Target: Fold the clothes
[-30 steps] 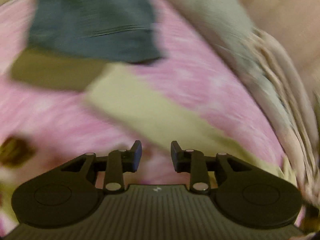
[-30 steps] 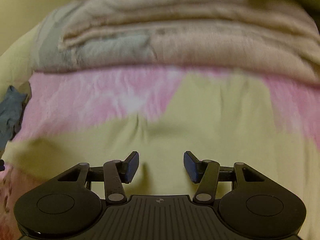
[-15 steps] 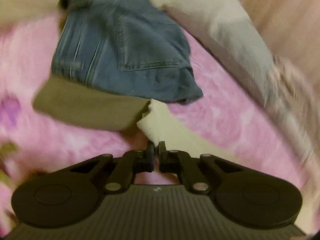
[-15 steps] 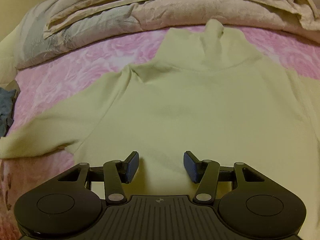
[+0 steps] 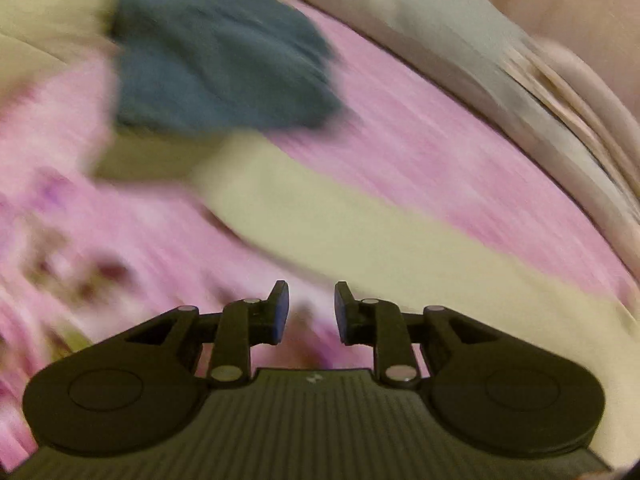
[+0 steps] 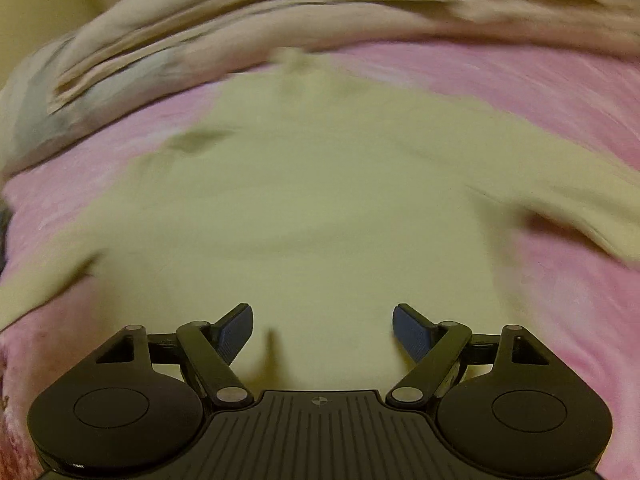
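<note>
A pale yellow-green turtleneck top (image 6: 320, 208) lies spread flat on a pink bedcover (image 6: 540, 92), collar toward the far side. My right gripper (image 6: 322, 326) hovers over its lower body, jaws opening wide, nothing between them. In the left wrist view one long sleeve (image 5: 360, 236) of the top runs diagonally across the pink cover. My left gripper (image 5: 308, 312) hangs above the cover just beside that sleeve. Its jaws are opening and the gap between them is empty. The view is blurred by motion.
Folded blue jeans (image 5: 216, 60) rest on an olive garment (image 5: 148, 156) at the far left of the bed. A heap of beige and grey bedding (image 6: 280, 12) lines the far edge, seen too as the bedding (image 5: 500, 60) on the right.
My left gripper, shut on the sleeve's cuff half a second ago, has opened and drawn away from it. My right gripper's jaws have spread wider and it has shifted across the top.
</note>
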Demonstrator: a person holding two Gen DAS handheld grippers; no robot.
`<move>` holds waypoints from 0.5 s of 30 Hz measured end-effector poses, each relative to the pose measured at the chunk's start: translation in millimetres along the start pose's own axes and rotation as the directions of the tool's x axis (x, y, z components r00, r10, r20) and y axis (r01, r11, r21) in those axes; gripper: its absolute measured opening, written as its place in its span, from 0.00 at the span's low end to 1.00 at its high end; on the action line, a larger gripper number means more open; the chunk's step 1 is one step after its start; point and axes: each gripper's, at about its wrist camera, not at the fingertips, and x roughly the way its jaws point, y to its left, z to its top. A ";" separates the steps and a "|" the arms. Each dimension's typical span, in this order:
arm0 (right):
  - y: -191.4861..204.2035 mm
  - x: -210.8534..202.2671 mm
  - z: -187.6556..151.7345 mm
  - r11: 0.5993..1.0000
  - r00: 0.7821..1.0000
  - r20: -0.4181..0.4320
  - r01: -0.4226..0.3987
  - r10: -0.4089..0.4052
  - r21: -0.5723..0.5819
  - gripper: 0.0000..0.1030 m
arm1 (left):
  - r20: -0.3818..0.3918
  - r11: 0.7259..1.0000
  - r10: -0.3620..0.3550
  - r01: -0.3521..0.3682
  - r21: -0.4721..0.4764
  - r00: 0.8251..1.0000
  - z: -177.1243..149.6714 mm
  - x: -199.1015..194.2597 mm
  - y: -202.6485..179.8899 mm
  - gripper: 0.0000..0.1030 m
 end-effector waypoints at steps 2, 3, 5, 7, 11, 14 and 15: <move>-50.1 -19.1 -13.3 0.991 0.999 0.001 0.037 -0.037 0.125 0.78 | -0.075 0.992 -0.117 0.120 0.048 0.990 -18.7 -3.1 -29.9 0.18; -75.3 -28.8 -19.9 0.981 0.998 0.002 0.054 -0.055 0.188 0.78 | -0.104 0.981 -0.173 0.181 0.071 0.979 -28.9 -5.0 -50.2 0.18; -128.4 -50.6 -31.6 0.938 0.996 0.034 0.064 -0.080 0.339 0.78 | -0.152 0.952 -0.270 0.287 0.103 0.951 -49.7 -8.6 -91.3 0.18; -183.3 -73.4 -42.9 0.870 0.990 0.082 0.059 -0.113 0.490 0.78 | -0.184 0.924 -0.343 0.367 0.111 0.921 -66.8 -11.1 -126.4 0.18; -294.9 -113.9 -62.6 0.667 0.951 0.228 -0.032 -0.209 0.744 0.68 | -0.218 0.898 -0.405 0.431 0.092 0.888 -91.1 -6.6 -175.2 0.20; -364.1 -127.0 -70.4 0.523 0.903 0.324 -0.138 -0.281 0.841 0.67 | -0.229 0.904 -0.398 0.422 0.067 0.888 -103.8 -3.9 -195.8 0.21; -382.5 -126.9 -70.6 0.483 0.889 0.347 -0.173 -0.299 0.859 0.65 | -0.233 0.907 -0.393 0.416 0.059 0.890 -107.5 -2.8 -200.9 0.21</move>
